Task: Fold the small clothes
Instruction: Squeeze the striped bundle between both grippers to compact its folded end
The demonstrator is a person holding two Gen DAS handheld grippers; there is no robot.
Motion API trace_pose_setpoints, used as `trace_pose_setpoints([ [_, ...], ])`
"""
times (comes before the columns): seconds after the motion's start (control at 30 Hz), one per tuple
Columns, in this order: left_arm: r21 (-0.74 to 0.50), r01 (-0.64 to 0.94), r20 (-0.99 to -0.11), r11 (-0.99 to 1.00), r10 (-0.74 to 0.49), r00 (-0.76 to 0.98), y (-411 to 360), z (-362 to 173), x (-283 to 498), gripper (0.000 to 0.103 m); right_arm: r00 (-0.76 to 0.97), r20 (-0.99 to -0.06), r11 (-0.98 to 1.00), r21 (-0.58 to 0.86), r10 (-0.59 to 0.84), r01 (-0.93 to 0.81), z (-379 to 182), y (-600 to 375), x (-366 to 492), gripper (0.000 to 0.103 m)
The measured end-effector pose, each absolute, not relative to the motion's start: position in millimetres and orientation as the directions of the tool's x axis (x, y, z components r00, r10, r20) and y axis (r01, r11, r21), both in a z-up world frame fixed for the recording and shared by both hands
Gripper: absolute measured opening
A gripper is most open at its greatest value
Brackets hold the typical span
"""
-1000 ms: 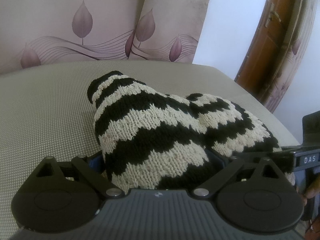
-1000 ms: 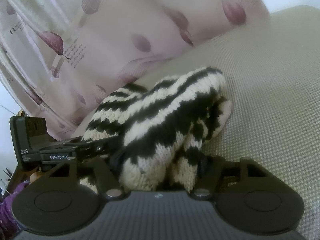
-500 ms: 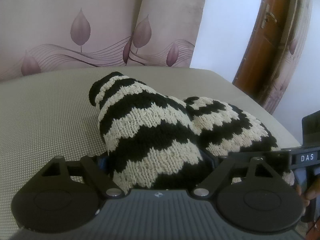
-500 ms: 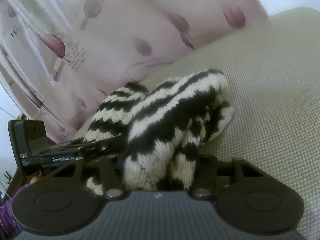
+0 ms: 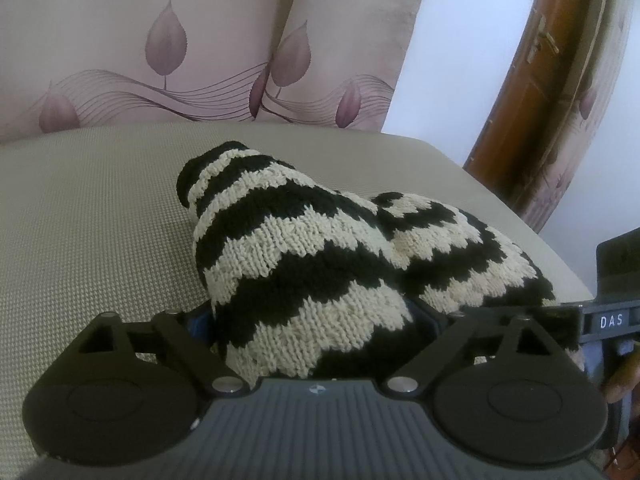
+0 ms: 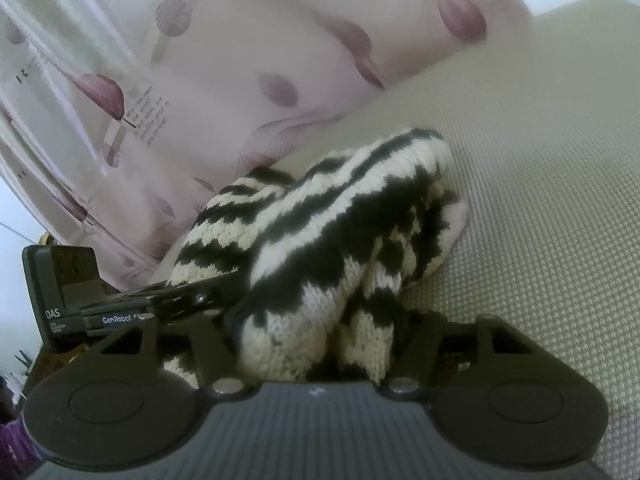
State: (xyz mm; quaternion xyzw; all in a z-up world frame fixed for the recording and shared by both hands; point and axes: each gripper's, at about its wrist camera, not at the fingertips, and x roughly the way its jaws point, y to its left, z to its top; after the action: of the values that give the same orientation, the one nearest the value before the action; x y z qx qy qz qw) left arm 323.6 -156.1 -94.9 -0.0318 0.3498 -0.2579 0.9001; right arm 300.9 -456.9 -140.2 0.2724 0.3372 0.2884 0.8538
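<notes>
**Striped knit bunched between two grippers on a woven table**

A small black-and-cream striped knit garment (image 5: 304,276) is lying heaped on the beige woven tabletop (image 5: 92,232), its near edge drawn up into the tools at the table's front. A ribbed cuff or hem is jutting toward the far side, and a second lobe of the knit is swelling off to the right.

The left gripper (image 5: 316,320) is standing wide with a thick wad of the knit filling the space between its fingers; its jaws are opening, and whether the pads are pressing on the wool cannot be told, since the cloth is hiding them. The right gripper (image 6: 320,332) is standing about half apart, two rolls of the same garment packed between its fingers, and its jaws are opening as well. Each tool is appearing in the other's view, the two sitting just beside one another at the garment's near edge.

Judging by the bunched cloth, the step in hand is gathering or releasing a fold, with the garment far from flat. The next move is likely calling for spreading the knit out and lining up its edges.

Behind the table, a leaf-patterned curtain (image 5: 200,60) is hanging beside a wooden door (image 5: 532,92).
</notes>
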Motion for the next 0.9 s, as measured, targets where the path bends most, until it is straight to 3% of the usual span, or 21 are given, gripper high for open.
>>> trace_pose_setpoints([
  [0.2, -0.215, 0.442, -0.59, 0.871, -0.476, 0.652, -157, -90, 312, 0.073, 0.634, -0.405, 0.693, 0.653, 0.659, -0.304, -135, -454, 292, 0.051],
  [0.4, -0.207, 0.44, -0.581, 0.874, -0.472, 0.663, -154, -78, 299, 0.067, 0.662, -0.373, 0.687, 0.66, 0.65, -0.303, -122, -450, 276, 0.049],
  [0.9, -0.171, 0.395, -0.564, 0.903, -0.418, 0.712, -104, -39, 243, 0.065, 0.656, -0.295, 0.617, 0.713, 0.695, -0.334, -94, -403, 234, 0.049],
])
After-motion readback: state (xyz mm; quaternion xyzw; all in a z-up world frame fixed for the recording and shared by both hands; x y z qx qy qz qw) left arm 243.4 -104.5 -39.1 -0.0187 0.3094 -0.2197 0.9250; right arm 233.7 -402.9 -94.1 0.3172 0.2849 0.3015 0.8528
